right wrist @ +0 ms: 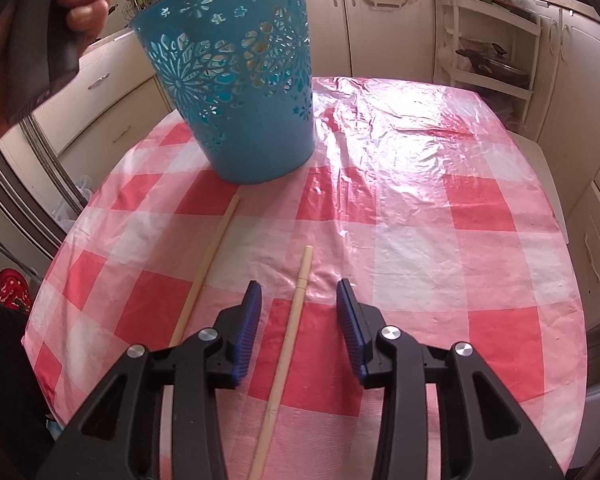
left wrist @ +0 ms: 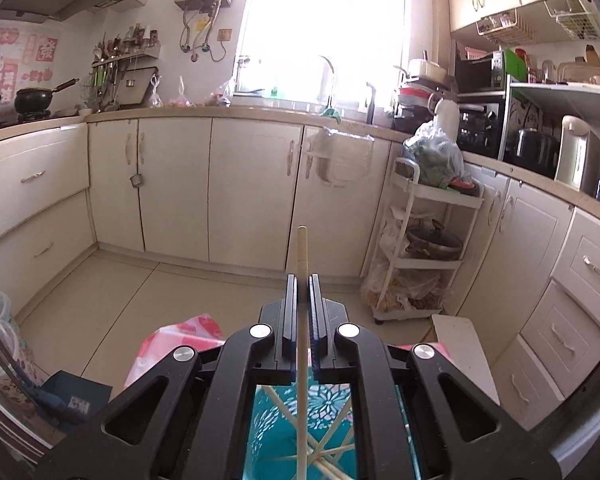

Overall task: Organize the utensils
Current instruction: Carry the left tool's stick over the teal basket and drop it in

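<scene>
Our left tongs (left wrist: 303, 280) are clamped on a slender pale wooden chopstick (left wrist: 302, 256), held above the teal plastic basket (right wrist: 236, 80) with its flower-cutout walls, where more chopsticks (left wrist: 328, 454) lie crossed inside. Our right tongs (right wrist: 299, 292), blue ribbed pads apart, straddle another chopstick (right wrist: 292, 328) without touching it. It lies on the glossy, crinkled pink-checked tablecloth (right wrist: 420, 200), with a third stick (right wrist: 208, 264) just left of them.
</scene>
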Motion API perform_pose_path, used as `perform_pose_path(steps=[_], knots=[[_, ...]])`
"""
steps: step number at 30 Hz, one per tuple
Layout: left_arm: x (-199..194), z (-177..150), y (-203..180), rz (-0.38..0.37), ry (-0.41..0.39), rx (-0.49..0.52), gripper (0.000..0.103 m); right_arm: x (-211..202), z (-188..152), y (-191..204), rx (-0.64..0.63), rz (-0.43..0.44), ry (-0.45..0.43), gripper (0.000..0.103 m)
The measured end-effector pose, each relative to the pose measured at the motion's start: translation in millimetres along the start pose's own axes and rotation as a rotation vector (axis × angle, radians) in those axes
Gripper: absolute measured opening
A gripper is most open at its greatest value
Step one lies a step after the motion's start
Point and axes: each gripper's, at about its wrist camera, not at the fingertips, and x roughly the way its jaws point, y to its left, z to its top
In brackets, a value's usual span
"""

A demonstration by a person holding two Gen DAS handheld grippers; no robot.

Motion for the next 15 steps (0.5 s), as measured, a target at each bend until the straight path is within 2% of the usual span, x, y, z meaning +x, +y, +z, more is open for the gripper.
perform_pose_path(steps=[3, 6, 7, 9, 10, 11, 15], knots=[[3.2, -16.1, 4.3, 0.008, 0.065, 0.028, 0.005, 0.1, 0.0, 0.1, 0.001, 0.001, 0.0, 0.039], [-9.0, -29.5, 17.6, 0.026, 0.105, 0.034, 0.011, 0.3, 0.5, -1.7, 0.016, 0.016, 0.0, 0.039], [-16.3, -33.0, 23.7, 0.03, 0.108, 0.03, 0.016, 0.3, 0.5, -2.4, 0.022, 0.021, 0.0, 0.039], [-32.9, -38.4, 37.3, 0.056, 0.11, 0.017, 0.033, 0.1, 0.3, -3.2, 0.029, 0.028, -0.003, 0.039], [-44.1, -41.8, 46.6, 0.076, 0.113, 0.007, 0.047, -0.2, 0.3, -3.8, 0.031, 0.029, -0.003, 0.039], [-53.3, -45.0, 53.5, 0.087, 0.113, 0.0, 0.055, -0.5, 0.4, -4.4, 0.033, 0.028, -0.004, 0.038], [-84.4, -64.8, 79.9, 0.132, 0.158, 0.02, 0.064, -0.9, -0.3, -3.0, 0.022, 0.012, -0.004, 0.038]])
